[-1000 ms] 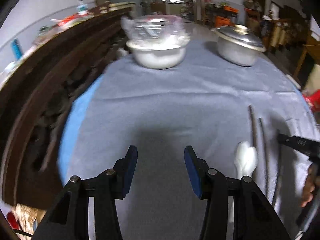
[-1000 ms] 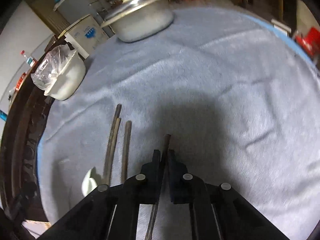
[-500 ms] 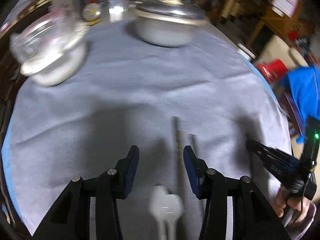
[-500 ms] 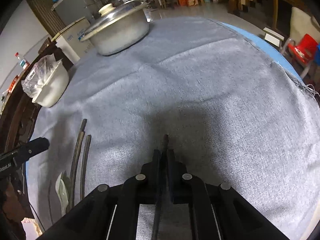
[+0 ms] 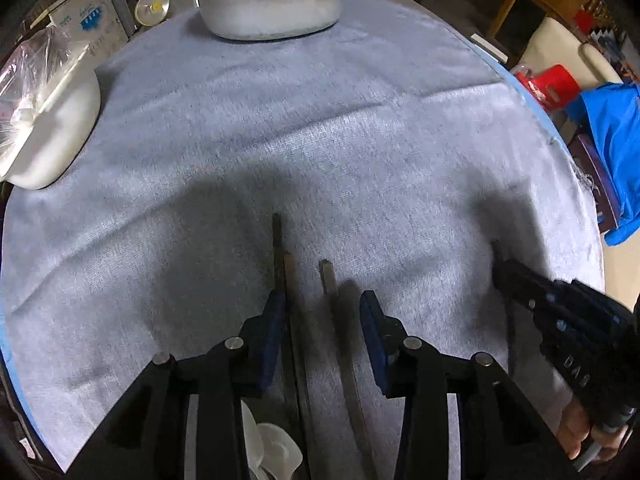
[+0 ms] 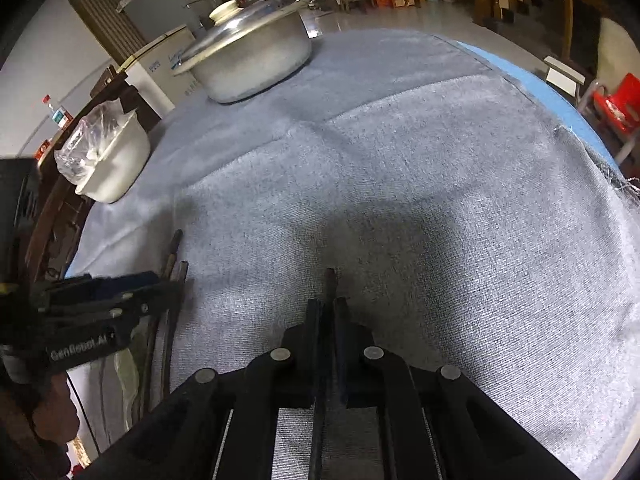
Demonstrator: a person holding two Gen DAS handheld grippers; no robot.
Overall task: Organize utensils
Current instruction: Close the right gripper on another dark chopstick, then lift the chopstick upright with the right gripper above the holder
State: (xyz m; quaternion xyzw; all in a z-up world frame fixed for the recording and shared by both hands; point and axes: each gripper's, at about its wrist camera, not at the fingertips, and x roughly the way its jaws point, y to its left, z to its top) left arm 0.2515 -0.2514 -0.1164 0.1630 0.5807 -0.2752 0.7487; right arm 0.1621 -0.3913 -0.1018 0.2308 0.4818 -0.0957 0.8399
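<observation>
The grey cloth (image 5: 360, 140) covered the round table and serves as the landmark for everything else. Near its front edge the left gripper (image 5: 323, 320) hung low with its blue-padded fingers (image 5: 370, 320) spread apart, gripping nothing. Three dark chopsticks (image 5: 289, 280) lay on the cloth under that gap, running lengthwise toward the far side: two close together against the left pad, their tips staggered, and a third (image 5: 326, 280) a little to the right of them, apart from the pair. A white spoon (image 5: 276, 450) lay on the cloth just behind those sticks, at the near edge, partly hidden by the gripper's frame. To the right of this group, also over the near part of the cloth, the right gripper (image 6: 329, 304) had its fingers pressed together on a fourth chopstick (image 6: 330, 280), whose dark tip stuck out a short way past the fingertips; whether that tip touched the cloth could not be told. In the left wrist view the right gripper (image 5: 504, 270) appeared side-on, well clear of the three loose sticks. At the far side of the cloth stood a lidded metal pot (image 6: 248, 64), and at the cloth's left edge sat a white bowl (image 6: 116, 164) with a clear plastic bag (image 6: 90, 136) bunched in it. Beyond the cloth's right edge a red stool (image 5: 550, 84) and a blue garment (image 5: 616, 132) showed on the floor side.
</observation>
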